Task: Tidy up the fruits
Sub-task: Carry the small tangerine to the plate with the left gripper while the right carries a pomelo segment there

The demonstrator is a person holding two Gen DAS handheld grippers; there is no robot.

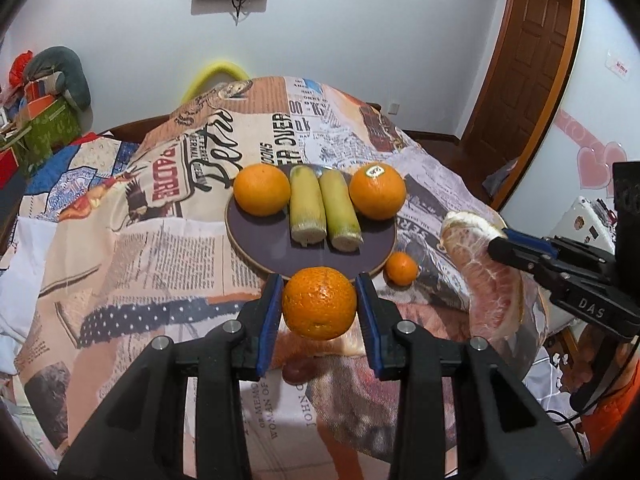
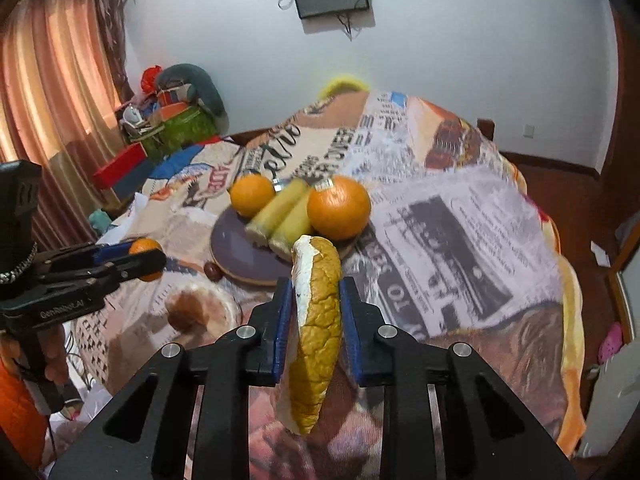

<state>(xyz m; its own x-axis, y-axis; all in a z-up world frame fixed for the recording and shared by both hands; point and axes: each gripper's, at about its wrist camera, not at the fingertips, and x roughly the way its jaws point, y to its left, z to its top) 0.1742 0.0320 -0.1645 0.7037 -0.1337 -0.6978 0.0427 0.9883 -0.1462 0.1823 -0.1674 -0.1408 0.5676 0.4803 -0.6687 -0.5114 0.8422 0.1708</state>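
Note:
A round dark plate [image 1: 360, 250] [image 2: 232, 248] on the printed cloth holds two oranges [image 1: 262, 189] [image 1: 378, 191] with two pale green corn pieces [image 1: 306, 210] between them. My left gripper [image 1: 319, 304] is shut on a third orange [image 1: 319, 303], just in front of the plate's near rim; it also shows in the right wrist view [image 2: 146, 254]. My right gripper [image 2: 316, 320] is shut on a pomelo wedge [image 2: 318, 320] [image 1: 486, 276], held to the right of the plate. A small tangerine [image 1: 401, 268] lies beside the plate's right rim.
A small dark red fruit [image 2: 213, 271] lies at the plate's near edge. A printed newspaper-pattern cloth [image 1: 160, 248] covers the round table. Boxes and clutter [image 1: 40, 120] stand at the far left. A wooden door [image 1: 532, 52] is at the right.

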